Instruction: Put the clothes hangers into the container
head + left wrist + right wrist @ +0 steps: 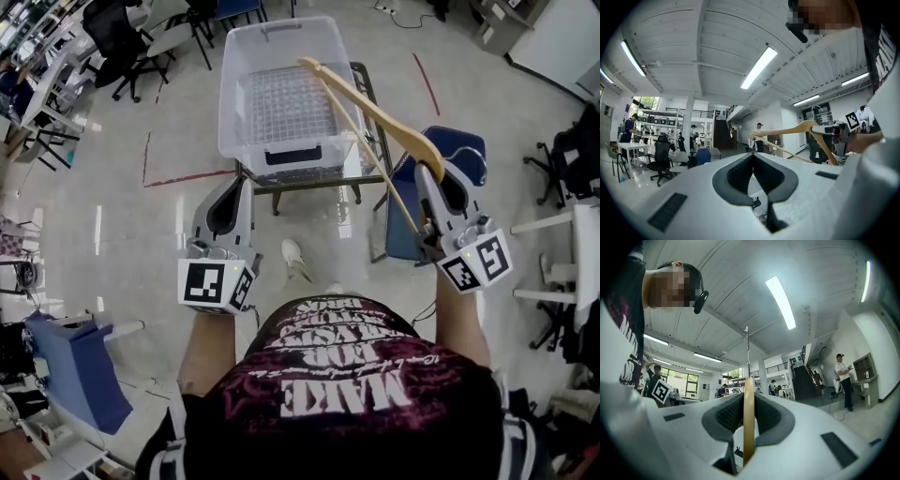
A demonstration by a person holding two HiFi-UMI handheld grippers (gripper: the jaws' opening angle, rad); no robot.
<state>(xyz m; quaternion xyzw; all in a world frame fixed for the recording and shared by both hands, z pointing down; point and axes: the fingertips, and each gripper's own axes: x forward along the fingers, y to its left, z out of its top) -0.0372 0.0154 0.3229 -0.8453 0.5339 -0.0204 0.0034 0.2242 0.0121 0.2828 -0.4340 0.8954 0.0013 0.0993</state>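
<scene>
**Hanger held out toward the container**

Both forearms reach forward from the body. The right gripper [439, 180] is clamped on a wooden hanger [375, 112] that slants ahead and leftward, seemingly over the clear container [234, 94]. The left gripper [234, 187], jaws together and empty, points at the container just ahead.

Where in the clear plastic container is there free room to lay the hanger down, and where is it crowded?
The whole floor of the clear plastic container looks bare, bordered by its four walls. Only the right rim is crowded: the wooden clothes hanger, clamped in the right gripper, crosses above it. The left side, ahead of the left gripper, is open.
</scene>
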